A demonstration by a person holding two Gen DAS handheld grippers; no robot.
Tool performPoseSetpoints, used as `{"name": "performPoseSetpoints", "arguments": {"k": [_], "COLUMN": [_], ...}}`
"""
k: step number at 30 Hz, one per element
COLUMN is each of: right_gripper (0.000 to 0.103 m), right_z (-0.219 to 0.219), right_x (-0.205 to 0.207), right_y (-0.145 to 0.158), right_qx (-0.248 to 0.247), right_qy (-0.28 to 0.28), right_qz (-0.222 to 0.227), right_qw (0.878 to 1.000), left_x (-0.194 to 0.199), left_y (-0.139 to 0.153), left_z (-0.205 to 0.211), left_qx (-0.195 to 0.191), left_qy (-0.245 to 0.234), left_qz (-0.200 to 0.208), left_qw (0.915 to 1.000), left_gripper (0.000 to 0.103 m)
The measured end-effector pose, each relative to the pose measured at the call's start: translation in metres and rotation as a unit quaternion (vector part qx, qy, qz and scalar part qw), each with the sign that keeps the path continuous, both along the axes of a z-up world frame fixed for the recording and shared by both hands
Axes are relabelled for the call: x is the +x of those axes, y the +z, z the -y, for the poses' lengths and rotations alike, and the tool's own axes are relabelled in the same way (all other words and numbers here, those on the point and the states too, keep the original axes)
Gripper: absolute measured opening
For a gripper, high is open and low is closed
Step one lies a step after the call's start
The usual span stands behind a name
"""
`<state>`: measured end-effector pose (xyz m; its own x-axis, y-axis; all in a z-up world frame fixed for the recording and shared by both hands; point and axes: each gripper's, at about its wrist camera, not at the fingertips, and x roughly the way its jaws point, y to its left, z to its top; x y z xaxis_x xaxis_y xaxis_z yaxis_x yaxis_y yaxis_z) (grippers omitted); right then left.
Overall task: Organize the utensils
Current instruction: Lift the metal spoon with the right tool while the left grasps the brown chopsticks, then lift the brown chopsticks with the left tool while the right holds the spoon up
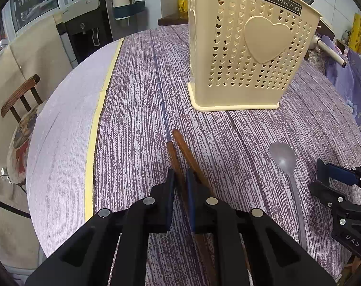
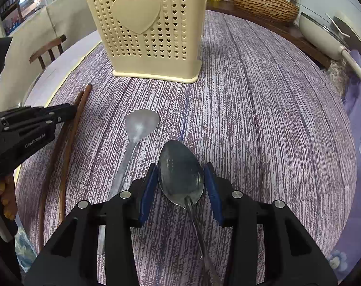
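1. Left wrist view: left gripper (image 1: pixel 180 178) sits low over the purple woven tablecloth (image 1: pixel 137 119), blue-padded fingers (image 1: pixel 171 186) narrowed around one of two brown chopsticks (image 1: pixel 178 157); the second stick runs just outside the right pad. Whether the pads press the stick or only flank it, cannot tell.
2. Only this view shows the stick tips, pointing toward 12 o'clock, well short of the cream perforated utensil holder (image 1: pixel 247 47) at 1 o'clock.
3. Also here: pale flat spoon (image 1: pixel 284 159) at 3 o'clock, bowl toward the holder; right gripper (image 1: pixel 323 178) enters from the right edge beyond it.
4. Right wrist view alone shows the dark metal spoon (image 2: pixel 180 171): bowl up, lying between the right gripper's (image 2: pixel 180 186) fingers (image 2: pixel 148 190), handle running back under the tool.
5. Right fingers spread about the bowl's width; right pad looks to touch the rim, left pad has a sliver of gap. No firm grasp visible.
6. Same view: pale spoon (image 2: pixel 139 126) at 11 o'clock, chopsticks (image 2: pixel 70 128) at 9 o'clock with the left gripper (image 2: pixel 70 112) over them, holder (image 2: pixel 151 28) at 12 o'clock, upright, heart facing the camera.
7. Left gripper held nearly level, a hand (image 2: pixel 6 195) on its grip at lower left.
8. Wicker basket (image 2: pixel 263 4) at 1 o'clock, off the cloth.
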<state>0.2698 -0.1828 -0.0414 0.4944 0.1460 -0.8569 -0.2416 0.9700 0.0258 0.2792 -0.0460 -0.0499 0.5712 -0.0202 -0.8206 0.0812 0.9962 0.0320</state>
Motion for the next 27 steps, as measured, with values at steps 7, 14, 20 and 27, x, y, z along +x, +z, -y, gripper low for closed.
{"name": "performPoseSetpoints", "arguments": {"k": [7, 14, 20, 27], "right_gripper": [0.045, 0.045, 0.038, 0.038], "right_z": [-0.004, -0.007, -0.005, -0.002], "right_x": [0.019, 0.022, 0.021, 0.010], "right_y": [0.003, 0.004, 0.005, 0.008], "right_qx": [-0.025, -0.033, -0.030, -0.020], "right_qy": [0.096, 0.153, 0.156, 0.125], "right_qz": [-0.052, -0.063, -0.055, -0.022], "right_qw": [0.994, 0.986, 0.986, 0.992], "left_x": [-0.001, -0.004, -0.001, 0.003], "left_y": [0.001, 0.002, 0.002, 0.002], "left_z": [0.000, -0.002, -0.002, -0.005], "left_qx": [-0.008, -0.019, -0.018, -0.038], "left_qy": [-0.005, -0.004, 0.000, 0.002], "left_qz": [0.001, -0.001, -0.003, -0.007], "left_qw": [1.0000, 0.9998, 0.9998, 0.9993], "left_gripper": [0.010, 0.010, 0.010, 0.008]}}
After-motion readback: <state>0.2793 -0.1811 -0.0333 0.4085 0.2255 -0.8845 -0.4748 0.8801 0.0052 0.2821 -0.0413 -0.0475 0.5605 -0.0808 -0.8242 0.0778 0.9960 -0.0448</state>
